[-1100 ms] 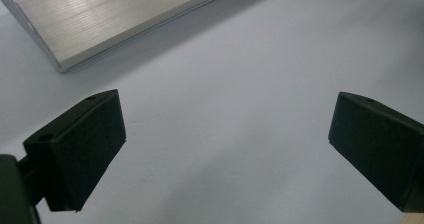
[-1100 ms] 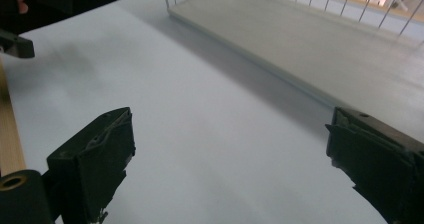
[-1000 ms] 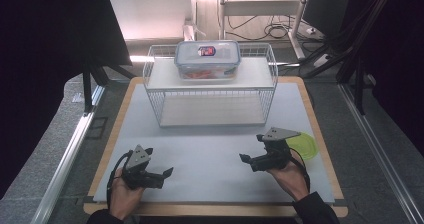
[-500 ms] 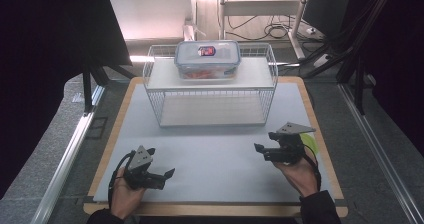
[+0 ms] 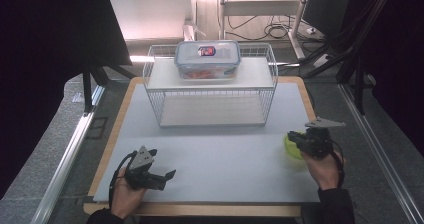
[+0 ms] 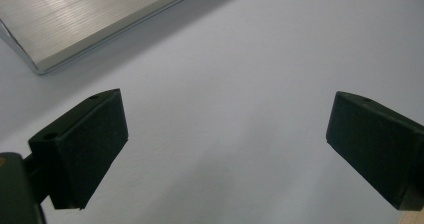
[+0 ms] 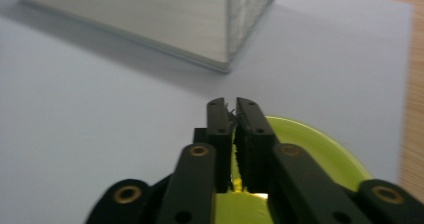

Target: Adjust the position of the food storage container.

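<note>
Yellow-green plate (image 5: 292, 145) at 4 o'clock on the mat: right half hidden under the right gripper (image 5: 298, 140) in high view. In right gripper view the plate (image 7: 320, 149) is cut off by the bottom edge and masked by the jaws, which sit pressed together; whether they pinch the rim, can't tell. Lidded container (image 5: 207, 59) at 12 o'clock on the wire rack (image 5: 210, 86): label too small to read, orange contents unidentifiable. Left gripper view: rack base (image 6: 85, 19) cropped at the top edge, and both pads (image 6: 82, 146) clipped by the frame.
</note>
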`<state>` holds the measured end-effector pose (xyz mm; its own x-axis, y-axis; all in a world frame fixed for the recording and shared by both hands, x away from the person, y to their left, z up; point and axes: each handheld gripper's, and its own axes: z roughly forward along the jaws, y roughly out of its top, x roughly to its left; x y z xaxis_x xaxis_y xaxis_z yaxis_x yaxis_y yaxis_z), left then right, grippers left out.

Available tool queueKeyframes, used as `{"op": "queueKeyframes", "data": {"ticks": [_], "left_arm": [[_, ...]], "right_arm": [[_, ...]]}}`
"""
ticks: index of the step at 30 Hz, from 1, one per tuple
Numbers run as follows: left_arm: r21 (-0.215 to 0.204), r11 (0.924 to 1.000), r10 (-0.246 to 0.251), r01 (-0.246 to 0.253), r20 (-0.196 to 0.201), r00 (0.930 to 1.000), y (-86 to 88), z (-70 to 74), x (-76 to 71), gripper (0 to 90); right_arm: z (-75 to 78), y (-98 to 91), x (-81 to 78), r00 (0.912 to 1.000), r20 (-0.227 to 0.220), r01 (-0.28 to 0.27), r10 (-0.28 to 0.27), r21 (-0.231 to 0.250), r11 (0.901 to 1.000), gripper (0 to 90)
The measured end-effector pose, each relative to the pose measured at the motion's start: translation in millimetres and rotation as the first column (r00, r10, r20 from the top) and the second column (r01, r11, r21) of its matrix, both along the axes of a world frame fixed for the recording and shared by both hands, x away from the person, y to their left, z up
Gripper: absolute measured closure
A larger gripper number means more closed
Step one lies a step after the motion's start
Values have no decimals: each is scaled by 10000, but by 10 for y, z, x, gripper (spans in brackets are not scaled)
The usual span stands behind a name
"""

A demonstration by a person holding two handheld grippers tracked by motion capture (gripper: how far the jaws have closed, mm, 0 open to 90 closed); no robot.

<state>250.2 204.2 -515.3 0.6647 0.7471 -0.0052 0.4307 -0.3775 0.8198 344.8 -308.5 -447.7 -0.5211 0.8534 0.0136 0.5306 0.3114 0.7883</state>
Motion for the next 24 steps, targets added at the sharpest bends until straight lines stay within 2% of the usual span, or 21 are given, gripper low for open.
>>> {"op": "queueKeyframes", "data": {"ticks": [3, 5, 7, 13, 18, 20, 24], "left_arm": [[14, 10000, -17, 17, -95, 10000, 3, -9, 7, 35], [3, 10000, -23, 23, -115, 9999, 6, -11, 9, 38], [-16, 10000, -25, 25, -119, 9999, 8, -9, 8, 39], [66, 10000, -49, 50, -179, 9998, -3, -19, 12, 42], [141, 9999, -54, 57, -175, 9998, -9, -22, 12, 45], [134, 9999, -53, 56, -171, 9998, -7, -22, 11, 46], [150, 9999, -50, 52, -177, 9998, -9, -22, 11, 47]], "right_arm": [[8, -143, 22, 9990, -4, 448, -448, 61, 9990, 900], [-8, -292, 44, 9953, -19, 965, -965, 0, 9953, 900], [-16, -340, 51, 9940, -47, 1091, -1091, -39, 9940, 900], [-114, -595, 75, 9810, -310, 1914, -1914, -28, 9815, 900], [-139, -618, 89, 9782, -294, 2052, -2057, -199, 9785, 900], [-152, -657, 86, 9727, -284, 2292, -2305, -427, 9725, 900], [-196, -713, 84, 9672, -544, 2457, -2483, -504, 9680, 900]]}}
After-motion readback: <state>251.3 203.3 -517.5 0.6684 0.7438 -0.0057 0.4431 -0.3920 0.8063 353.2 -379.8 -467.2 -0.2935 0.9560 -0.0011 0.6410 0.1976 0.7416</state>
